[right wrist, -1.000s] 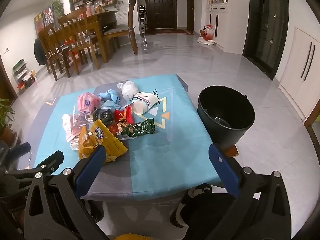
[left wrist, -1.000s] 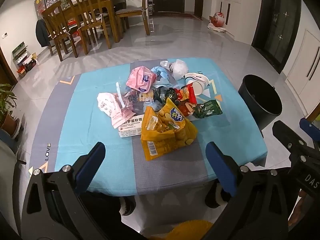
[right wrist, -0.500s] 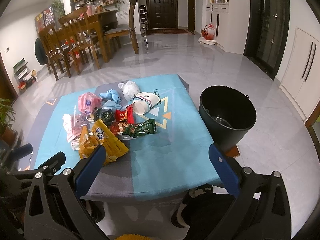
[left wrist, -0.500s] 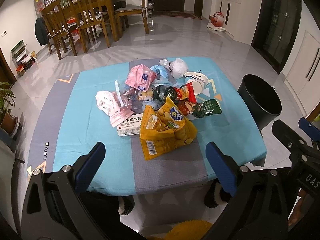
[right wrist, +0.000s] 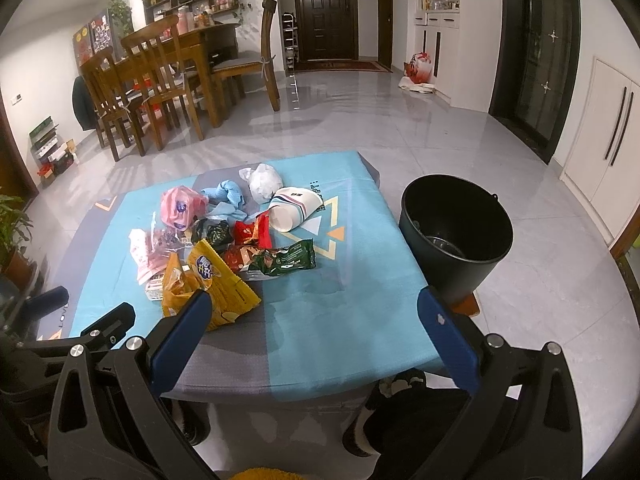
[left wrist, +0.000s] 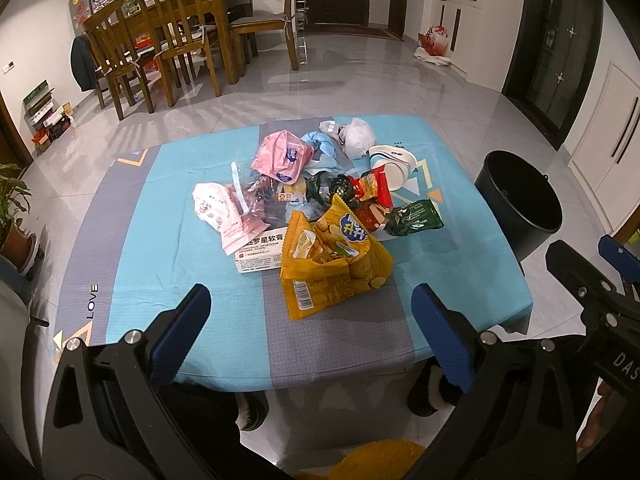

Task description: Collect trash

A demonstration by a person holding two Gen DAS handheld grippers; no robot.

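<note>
A heap of trash lies mid-table: a yellow chip bag (left wrist: 332,260) (right wrist: 208,284) nearest me, a green packet (left wrist: 416,216) (right wrist: 286,258), red wrappers (left wrist: 374,188), a pink bag (left wrist: 282,156), a white paper bowl (left wrist: 390,164) (right wrist: 294,208), a white medicine box (left wrist: 258,250) and crumpled white and blue bags. A black bucket (left wrist: 518,204) (right wrist: 456,228) stands on the floor right of the table. My left gripper (left wrist: 310,328) is open and empty over the table's near edge. My right gripper (right wrist: 312,336) is open and empty, also at the near edge.
The low table wears a teal and grey cloth (left wrist: 168,216). Wooden dining chairs and a table (left wrist: 176,36) stand far behind on the tiled floor. A potted plant (left wrist: 16,216) is at the left. The person's slippered feet (right wrist: 400,408) show under the table edge.
Both grippers have drifted slightly forward toward the table; the trash looks a little closer. Nothing has been picked up or moved.
</note>
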